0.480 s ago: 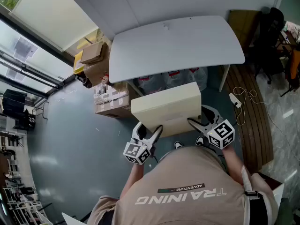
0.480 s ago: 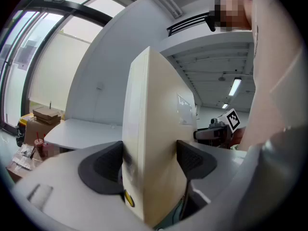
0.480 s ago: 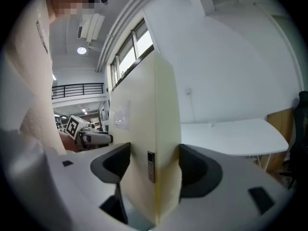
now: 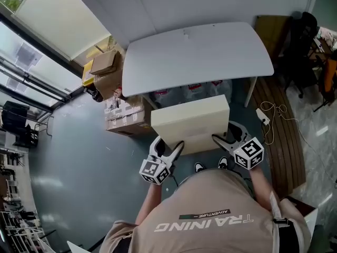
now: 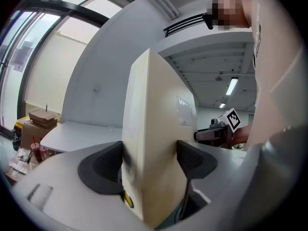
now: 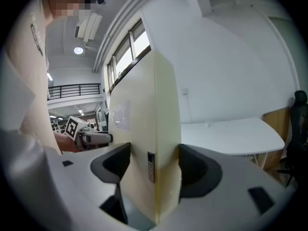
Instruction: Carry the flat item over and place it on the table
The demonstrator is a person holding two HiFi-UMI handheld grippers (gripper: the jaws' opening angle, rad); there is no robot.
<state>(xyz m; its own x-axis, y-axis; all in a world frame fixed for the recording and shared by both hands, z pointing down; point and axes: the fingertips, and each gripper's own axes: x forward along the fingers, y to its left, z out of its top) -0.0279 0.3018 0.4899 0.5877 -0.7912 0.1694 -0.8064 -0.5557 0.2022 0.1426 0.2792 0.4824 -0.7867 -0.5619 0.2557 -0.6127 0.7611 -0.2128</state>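
Note:
I hold a flat cream box (image 4: 192, 121) level in front of the person, just short of the white table (image 4: 195, 54). My left gripper (image 4: 169, 147) is shut on the box's near left corner. My right gripper (image 4: 224, 138) is shut on its near right edge. In the left gripper view the box (image 5: 154, 129) stands edge-on between the dark pads (image 5: 103, 165), with the table (image 5: 82, 134) beyond. In the right gripper view the box (image 6: 161, 124) fills the gap between the pads (image 6: 197, 170), and the table (image 6: 231, 134) lies ahead on the right.
Cardboard boxes (image 4: 108, 70) are piled at the table's left end, with more cartons (image 4: 124, 115) on the floor beside it. Plastic bags (image 4: 192, 91) sit under the table. A power strip with cable (image 4: 263, 117) lies on the wooden strip at right, near a dark chair (image 4: 303, 41).
The box and both grippers have shifted slightly toward the table and a little right. Both grips are unchanged.

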